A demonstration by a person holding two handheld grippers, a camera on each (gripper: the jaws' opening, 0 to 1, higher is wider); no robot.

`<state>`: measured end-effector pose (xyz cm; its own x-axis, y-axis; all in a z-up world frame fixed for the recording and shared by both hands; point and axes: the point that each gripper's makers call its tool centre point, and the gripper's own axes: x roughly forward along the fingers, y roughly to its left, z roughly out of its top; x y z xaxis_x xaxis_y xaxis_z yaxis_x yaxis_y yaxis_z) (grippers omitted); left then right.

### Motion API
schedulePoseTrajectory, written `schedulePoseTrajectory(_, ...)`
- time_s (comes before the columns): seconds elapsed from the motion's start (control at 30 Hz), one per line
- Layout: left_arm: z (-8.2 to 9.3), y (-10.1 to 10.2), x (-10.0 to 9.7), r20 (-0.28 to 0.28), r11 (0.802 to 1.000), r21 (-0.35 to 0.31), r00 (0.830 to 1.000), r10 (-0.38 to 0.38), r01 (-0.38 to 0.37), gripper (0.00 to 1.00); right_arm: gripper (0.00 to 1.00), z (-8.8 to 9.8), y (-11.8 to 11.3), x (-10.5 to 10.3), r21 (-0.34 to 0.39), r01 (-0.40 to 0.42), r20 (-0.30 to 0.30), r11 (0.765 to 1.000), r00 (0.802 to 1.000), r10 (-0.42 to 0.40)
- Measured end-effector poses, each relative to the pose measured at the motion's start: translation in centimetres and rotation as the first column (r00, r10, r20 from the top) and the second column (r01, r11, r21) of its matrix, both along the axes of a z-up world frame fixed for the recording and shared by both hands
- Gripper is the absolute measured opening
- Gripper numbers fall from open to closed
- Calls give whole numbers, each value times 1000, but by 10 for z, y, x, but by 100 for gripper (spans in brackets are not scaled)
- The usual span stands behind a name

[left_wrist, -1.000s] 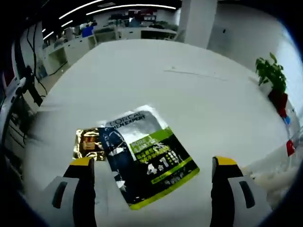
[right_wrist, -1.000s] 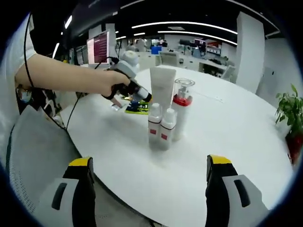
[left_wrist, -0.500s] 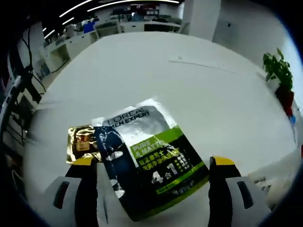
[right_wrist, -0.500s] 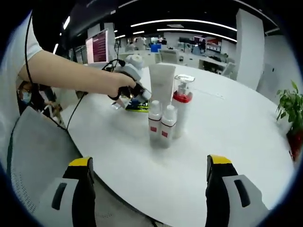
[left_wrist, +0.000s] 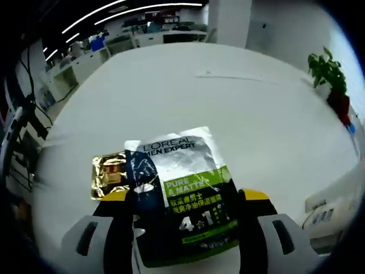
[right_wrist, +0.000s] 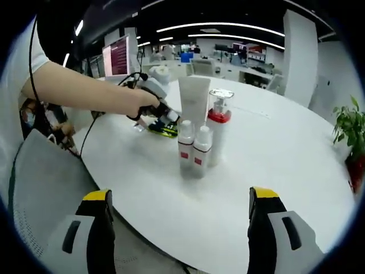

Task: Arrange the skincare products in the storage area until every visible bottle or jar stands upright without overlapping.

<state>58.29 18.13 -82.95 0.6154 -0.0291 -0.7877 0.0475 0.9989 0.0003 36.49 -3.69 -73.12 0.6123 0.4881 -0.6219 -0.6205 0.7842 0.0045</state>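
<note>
The left gripper (left_wrist: pixel 185 200) is wide open, its jaws flanking a flat sachet (left_wrist: pixel 182 191) on the white table (left_wrist: pixel 239 108). The right gripper (right_wrist: pixel 178 202) hangs open and empty, facing upright bottles (right_wrist: pixel 194 151) grouped together

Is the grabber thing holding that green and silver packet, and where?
Not yet, it seems. The left gripper straddles the near end of the sachet lying flat on the table, fingers apart. The right gripper holds nothing.
</note>
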Motion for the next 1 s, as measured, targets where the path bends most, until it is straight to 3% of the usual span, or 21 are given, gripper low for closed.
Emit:
schedulePoseTrajectory(0.03,1,-6,4,21,999,-5,999,-47,47,62,98,0,0,0,1,0,1,1000,1000,0)
schedulePoseTrajectory(0.2,-1,0,7,21,1000,3,1000,-23,23,59,98,0,-1,1,0,3,3,1000,1000,-3)
schedulePoseTrajectory(0.27,1,-2,9,36,998,-7,998,-56,57,37,98,0,-1,1,0,3,4,1000,1000,-3)
schedulePoseTrajectory(0.3,1,2,8,33,999,-3,999,-41,41,33,98,0,-1,1,0,3,4,1000,1000,-3)
schedulePoseTrajectory(0.5,3,9,11,52,999,-44,998,-26,28,21,98,1,-1,1,-5,-1,8,1000,1000,1)
schedulePoseTrajectory(0.77,24,3,-5,121,994,-63,989,-84,92,18,98,6,0,1,16,8,18,1000,1000,-8)
schedulePoseTrajectory(0.93,38,-4,-11,186,985,-61,972,-146,160,18,98,10,1,2,22,8,33,1000,999,-9)
schedulePoseTrajectory(1.0,56,-3,-26,214,982,-63,964,-161,178,18,98,11,2,2,23,2,39,1000,999,-3)
